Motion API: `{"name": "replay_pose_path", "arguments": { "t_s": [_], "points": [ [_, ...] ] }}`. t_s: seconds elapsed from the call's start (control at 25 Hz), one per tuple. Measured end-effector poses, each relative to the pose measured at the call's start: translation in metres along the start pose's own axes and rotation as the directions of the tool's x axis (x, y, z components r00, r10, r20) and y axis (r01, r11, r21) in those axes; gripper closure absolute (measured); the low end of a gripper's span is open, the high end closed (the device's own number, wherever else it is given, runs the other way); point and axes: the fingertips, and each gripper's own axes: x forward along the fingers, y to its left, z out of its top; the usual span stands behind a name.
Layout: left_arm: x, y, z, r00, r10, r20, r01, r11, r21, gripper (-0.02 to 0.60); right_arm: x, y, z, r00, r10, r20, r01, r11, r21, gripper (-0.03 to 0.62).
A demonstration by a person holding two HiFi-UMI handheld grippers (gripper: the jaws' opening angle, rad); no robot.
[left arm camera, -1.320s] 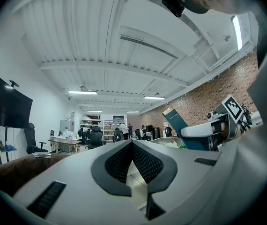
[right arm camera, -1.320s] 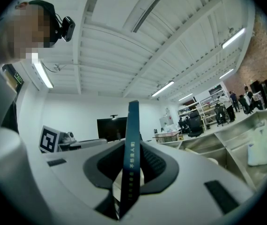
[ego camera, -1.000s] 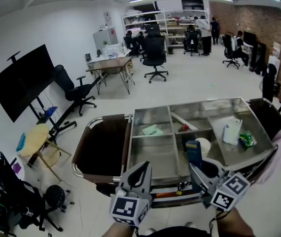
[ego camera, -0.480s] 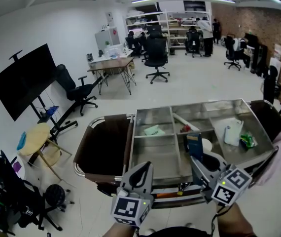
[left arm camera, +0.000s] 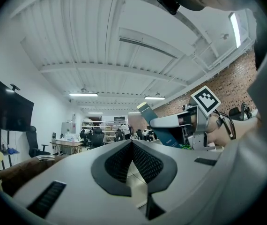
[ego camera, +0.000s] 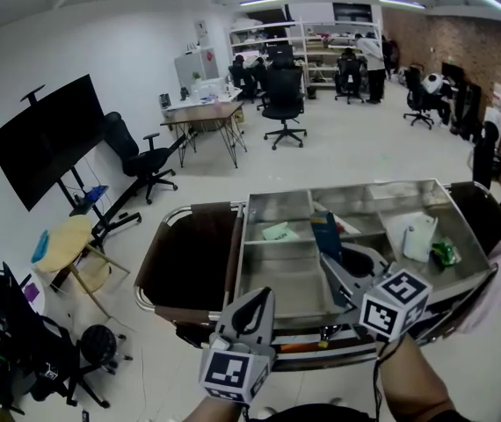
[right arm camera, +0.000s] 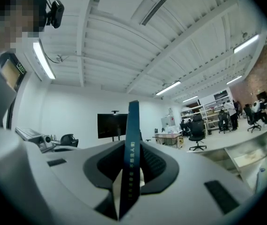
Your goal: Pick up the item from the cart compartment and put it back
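In the head view the slim blue box point(ego camera: 325, 233), clamped in the right claw point(ego camera: 337, 262), has risen out of its compartment and swung left over the middle of the cart point(ego camera: 259, 202) within the last second, so I judge the pick done and the putting back still to come. The claw hides which compartment lies beneath the box. The left claw point(ego camera: 252, 299) hangs at the cart's near edge. The left gripper view shows its jaws together with nothing between them. In the right gripper view the jaws pinch the upright box edge-on; its print is too small to read.
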Motion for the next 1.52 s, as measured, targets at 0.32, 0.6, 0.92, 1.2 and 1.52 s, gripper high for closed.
{"name": "replay_pose_path", "arguments": {
  "t_s": [0.32, 0.6, 0.92, 1.2, 1.52],
  "points": [
    [-0.003, 0.008, -0.001, 1.000, 0.012, 0.004, -0.012, 1.000, -0.007, 0.581, 0.052, 0.001, -0.020, 0.993, 0.013, -0.120, -0.019, 0.999, -0.044, 0.496],
    [-0.004, 0.011, 0.001, 1.000, 0.016, 0.008, -0.016, 1.000, -0.009, 0.581, 0.106, 0.010, -0.053, 0.965, 0.027, -0.262, -0.046, 0.997, -0.067, 0.496],
    [-0.013, 0.017, 0.003, 0.999, 0.035, 0.007, -0.035, 0.999, -0.009, 0.581, 0.141, 0.003, -0.122, 0.876, -0.009, -0.483, -0.047, 0.993, -0.104, 0.494],
    [-0.016, 0.025, 0.001, 0.999, 0.049, 0.009, -0.049, 0.999, -0.013, 0.581, 0.141, -0.001, -0.134, 0.835, -0.027, -0.549, -0.051, 0.991, -0.126, 0.488],
    [-0.015, 0.023, 0.002, 0.999, 0.040, 0.015, -0.040, 0.999, -0.009, 0.581, 0.141, 0.001, -0.164, 0.774, -0.028, -0.632, -0.064, 0.990, -0.122, 0.488]
  ]
}}
